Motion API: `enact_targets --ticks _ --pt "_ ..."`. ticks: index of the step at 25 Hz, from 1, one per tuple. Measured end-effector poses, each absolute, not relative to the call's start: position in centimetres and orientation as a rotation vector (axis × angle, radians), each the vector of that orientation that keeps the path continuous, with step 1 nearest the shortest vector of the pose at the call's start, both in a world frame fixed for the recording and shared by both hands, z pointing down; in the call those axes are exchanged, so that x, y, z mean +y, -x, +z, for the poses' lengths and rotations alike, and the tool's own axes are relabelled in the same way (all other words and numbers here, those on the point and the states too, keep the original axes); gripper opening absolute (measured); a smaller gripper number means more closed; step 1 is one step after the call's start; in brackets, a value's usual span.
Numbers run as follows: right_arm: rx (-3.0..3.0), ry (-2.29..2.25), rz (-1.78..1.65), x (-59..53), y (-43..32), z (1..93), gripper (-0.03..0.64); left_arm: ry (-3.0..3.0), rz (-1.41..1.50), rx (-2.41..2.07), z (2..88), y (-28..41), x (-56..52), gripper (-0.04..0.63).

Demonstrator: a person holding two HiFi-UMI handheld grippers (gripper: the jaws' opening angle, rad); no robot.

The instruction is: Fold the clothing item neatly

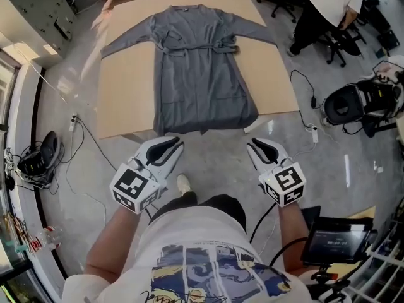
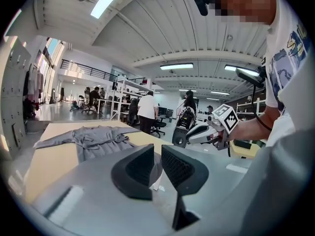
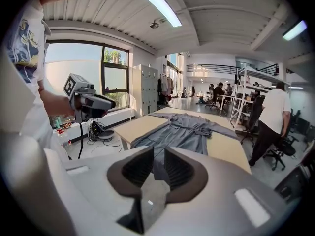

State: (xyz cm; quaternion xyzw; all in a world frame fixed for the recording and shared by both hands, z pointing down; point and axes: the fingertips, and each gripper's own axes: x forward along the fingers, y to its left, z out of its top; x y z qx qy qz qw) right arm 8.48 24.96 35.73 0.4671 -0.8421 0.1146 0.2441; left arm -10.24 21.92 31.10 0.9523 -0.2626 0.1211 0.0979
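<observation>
A grey long-sleeved robe (image 1: 202,74) with a tied belt lies spread flat on a tan table (image 1: 126,106), sleeves out, hem toward me. It also shows as the robe (image 2: 98,139) in the left gripper view and the robe (image 3: 184,132) in the right gripper view. My left gripper (image 1: 173,145) hovers over the floor just short of the table's near edge, below the hem's left corner. My right gripper (image 1: 254,145) hovers below the right corner. Neither touches the cloth. The left gripper (image 2: 157,154) and right gripper (image 3: 159,156) each show only a narrow slit between the jaws, with nothing in it.
A person (image 1: 328,8) stands by office chairs at the back right. Cables and a power strip (image 1: 312,133) lie on the floor right of the table, beside black gear (image 1: 353,103). A screen on a stand (image 1: 334,238) is at my right. More cables (image 1: 38,160) lie at the left.
</observation>
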Motion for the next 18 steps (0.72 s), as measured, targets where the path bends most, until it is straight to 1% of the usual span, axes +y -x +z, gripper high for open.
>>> enact_targets --ticks 9,13,18 --pt "-2.248 -1.312 0.327 20.7 -7.5 35.8 0.055 -2.807 0.344 -0.739 31.5 11.9 18.1 0.051" --pt "-2.214 -1.337 0.334 17.9 -8.7 36.8 0.055 -2.784 0.349 -0.746 32.0 11.8 15.9 0.051" --pt "-2.210 -1.328 0.366 12.0 -11.6 39.4 0.055 -2.769 0.375 -0.787 33.1 10.0 11.0 0.051"
